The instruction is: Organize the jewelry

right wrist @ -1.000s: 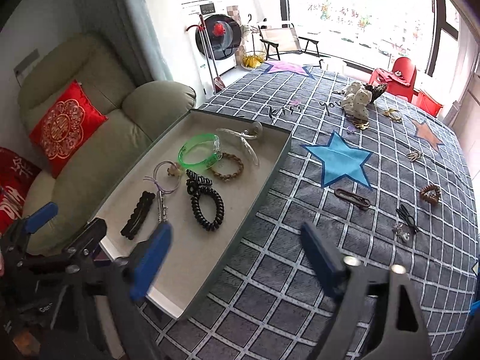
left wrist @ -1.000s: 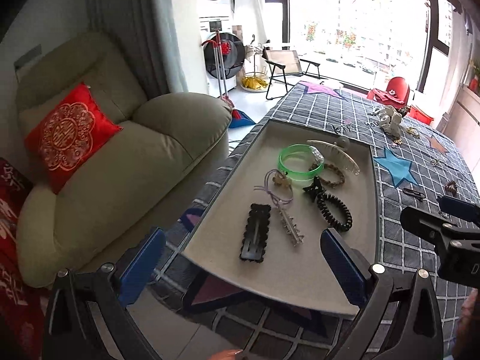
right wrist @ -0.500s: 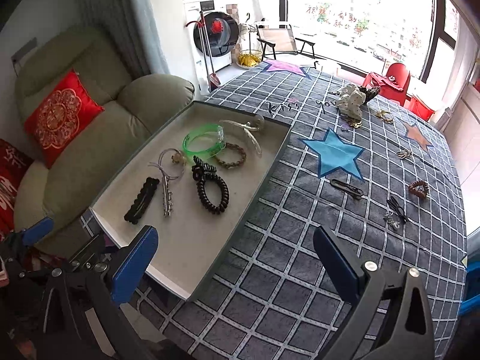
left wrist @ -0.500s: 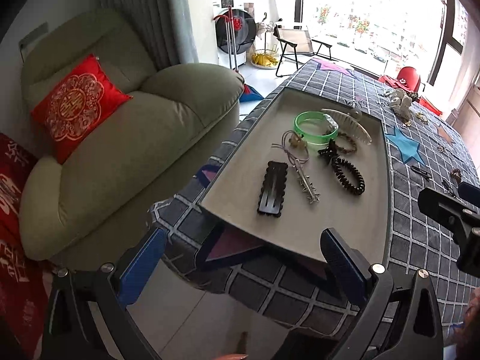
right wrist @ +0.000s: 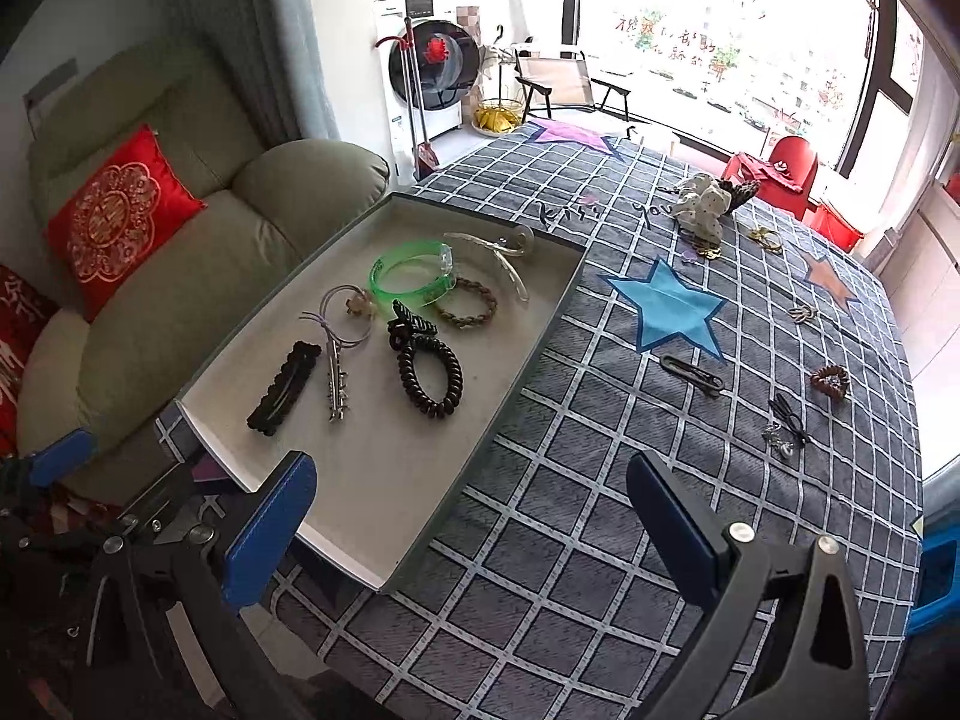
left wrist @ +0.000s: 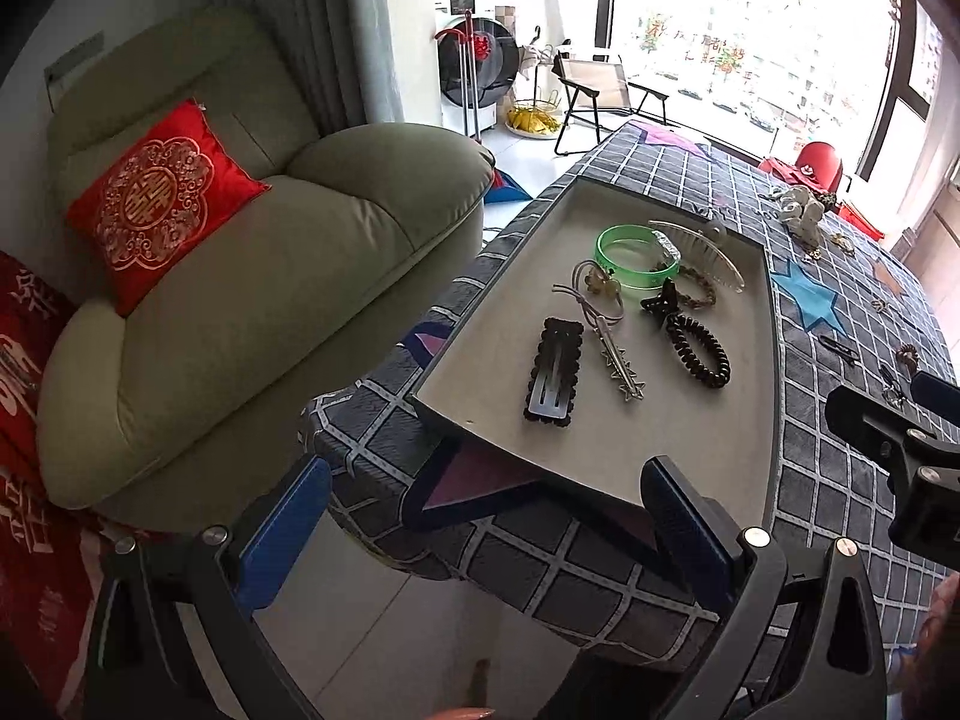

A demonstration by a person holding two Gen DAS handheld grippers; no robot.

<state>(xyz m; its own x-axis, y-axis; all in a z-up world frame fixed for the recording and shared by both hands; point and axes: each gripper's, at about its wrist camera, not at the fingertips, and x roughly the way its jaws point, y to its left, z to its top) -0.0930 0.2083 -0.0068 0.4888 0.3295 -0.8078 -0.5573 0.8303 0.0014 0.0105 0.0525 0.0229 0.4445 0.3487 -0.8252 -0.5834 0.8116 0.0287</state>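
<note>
A shallow grey tray [right wrist: 528, 354] [left wrist: 774, 372] lies at the near left corner of the checked tablecloth. It holds a green bangle [right wrist: 411, 276] [left wrist: 636, 252], a black coil hair tie [right wrist: 429, 372] [left wrist: 699, 351], a black snap clip [right wrist: 285, 387] [left wrist: 555, 369], a silver star pin [right wrist: 336, 384], a braided bracelet [right wrist: 468, 303] and a clear hair comb [right wrist: 510, 264]. Loose pieces lie on the cloth at the right: a dark clip [right wrist: 693, 372], a brown scrunchie [right wrist: 831, 381], black and silver pieces [right wrist: 786, 426]. My left gripper [left wrist: 480, 540] and right gripper [right wrist: 471, 525] are open, empty, held back off the table's near edge.
A green armchair [left wrist: 240, 312] with a red cushion [left wrist: 159, 201] stands left of the table. A white figurine [right wrist: 705, 210] and gold pieces [right wrist: 765, 238] sit at the far side. The right gripper's body shows in the left wrist view [left wrist: 900, 444]. Floor lies below the near edge.
Both grippers have pulled back and up from the tray, so more of the table edge and floor shows. Both stay open and empty. The jewelry has not moved.
</note>
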